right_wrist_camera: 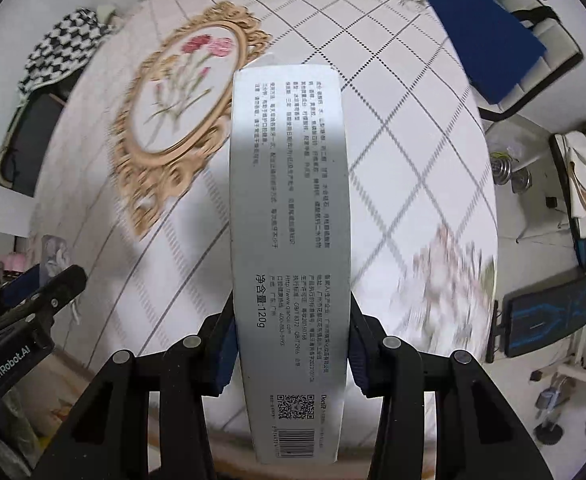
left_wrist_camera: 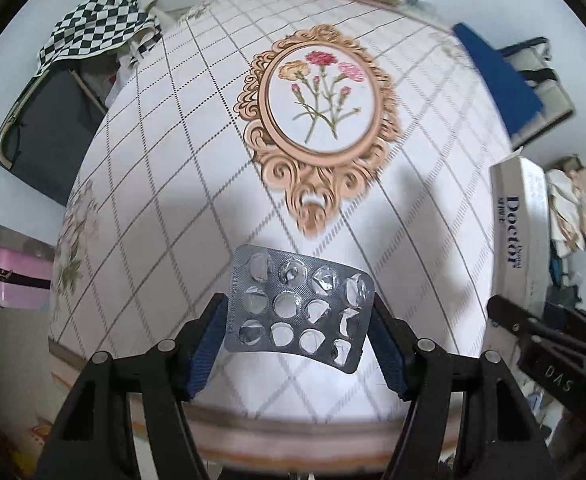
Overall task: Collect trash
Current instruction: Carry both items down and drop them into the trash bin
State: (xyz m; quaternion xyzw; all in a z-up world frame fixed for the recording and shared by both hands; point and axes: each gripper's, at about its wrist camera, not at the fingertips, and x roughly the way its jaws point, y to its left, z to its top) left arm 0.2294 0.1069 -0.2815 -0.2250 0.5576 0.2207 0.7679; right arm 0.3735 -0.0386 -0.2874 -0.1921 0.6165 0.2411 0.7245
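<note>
Left tool (left_wrist_camera: 299,322) held an empty pill strip (left_wrist_camera: 299,308) crosswise above the worktop's (left_wrist_camera: 173,160) near edge; right tool (right_wrist_camera: 293,344) clamped a long carton (right_wrist_camera: 289,220), long axis pointing ahead.

Light: bright, even, cool white indoor light; its source is not in view.
Shadows: soft grey patches fall on the tablecloth (left_wrist_camera: 165,184) below the medallion (left_wrist_camera: 321,120); a grey band shades the lower part of the box (right_wrist_camera: 291,216).
Glare: small glints on the foil blister pack (left_wrist_camera: 299,306); the top of the box is washed pale.
Blur: left view mostly sharp; in the right view the cloth and its flower print (right_wrist_camera: 449,280) smear, while the box print stays readable.
Distortion: strong fisheye bulge; grid lines bow outward.
Edges: black vignette in the corners.
</note>
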